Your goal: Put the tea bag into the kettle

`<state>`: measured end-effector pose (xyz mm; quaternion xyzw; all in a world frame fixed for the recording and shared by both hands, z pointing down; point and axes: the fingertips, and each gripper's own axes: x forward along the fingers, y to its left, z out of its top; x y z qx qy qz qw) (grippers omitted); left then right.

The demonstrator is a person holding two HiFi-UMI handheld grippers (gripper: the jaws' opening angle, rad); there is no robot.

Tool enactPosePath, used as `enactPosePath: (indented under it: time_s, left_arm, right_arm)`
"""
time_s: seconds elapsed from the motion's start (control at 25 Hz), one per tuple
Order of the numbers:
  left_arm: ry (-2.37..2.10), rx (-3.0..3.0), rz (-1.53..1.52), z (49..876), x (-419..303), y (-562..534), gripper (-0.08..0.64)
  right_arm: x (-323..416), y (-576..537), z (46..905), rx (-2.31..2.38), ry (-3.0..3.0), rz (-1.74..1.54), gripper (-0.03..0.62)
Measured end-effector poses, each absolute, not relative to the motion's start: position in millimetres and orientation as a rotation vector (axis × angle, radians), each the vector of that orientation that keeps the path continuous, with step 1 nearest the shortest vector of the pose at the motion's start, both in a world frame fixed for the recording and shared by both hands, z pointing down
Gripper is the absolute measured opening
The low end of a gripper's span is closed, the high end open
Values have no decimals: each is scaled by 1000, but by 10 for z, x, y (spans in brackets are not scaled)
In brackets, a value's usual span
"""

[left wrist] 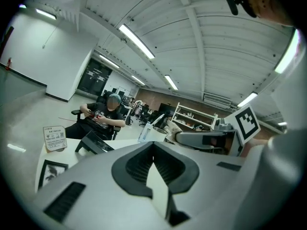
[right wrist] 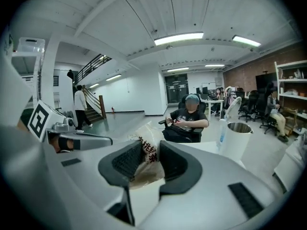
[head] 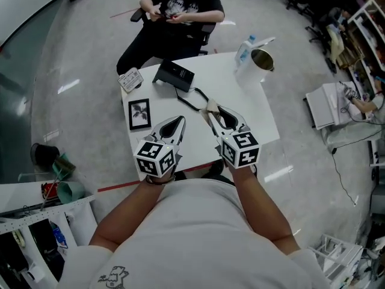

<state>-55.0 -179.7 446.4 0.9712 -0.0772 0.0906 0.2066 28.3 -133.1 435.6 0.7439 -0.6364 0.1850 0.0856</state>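
My right gripper (head: 211, 109) pinches the tea bag (right wrist: 146, 153), left gripper (head: 179, 121) closed empty. Left of the kettle (head: 255, 65): black box (head: 174, 75), cable (head: 191, 101), on the white table (head: 264, 114).

The right tongs (right wrist: 149, 148) pinch a crinkled tea bag (right wrist: 147, 172), left of the open white kettle (right wrist: 236, 142) on the worktop (right wrist: 209, 148). Beyond the kettle, to its left, a person (right wrist: 187, 123) sits.

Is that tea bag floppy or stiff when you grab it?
Probably floppy: the tea bag crumples and bends where the right gripper pinches it. It is likely very light, since that one pinch holds it up off the table. Its wrapper looks like thin plastic, so it might slip a little.
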Motion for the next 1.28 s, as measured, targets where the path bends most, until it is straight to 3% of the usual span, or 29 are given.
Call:
enactPosePath:
  time_s: [0.6,1.28]
  left_arm:
    - [141,2756,333,4350,715,-433,9]
    - [50,2768,346,4380,1979,1042,9]
  right_arm:
    - [1321,201,4240,2524,-1678,551,126]
    - [2481,1637,4217,2467,-1768,515,126]
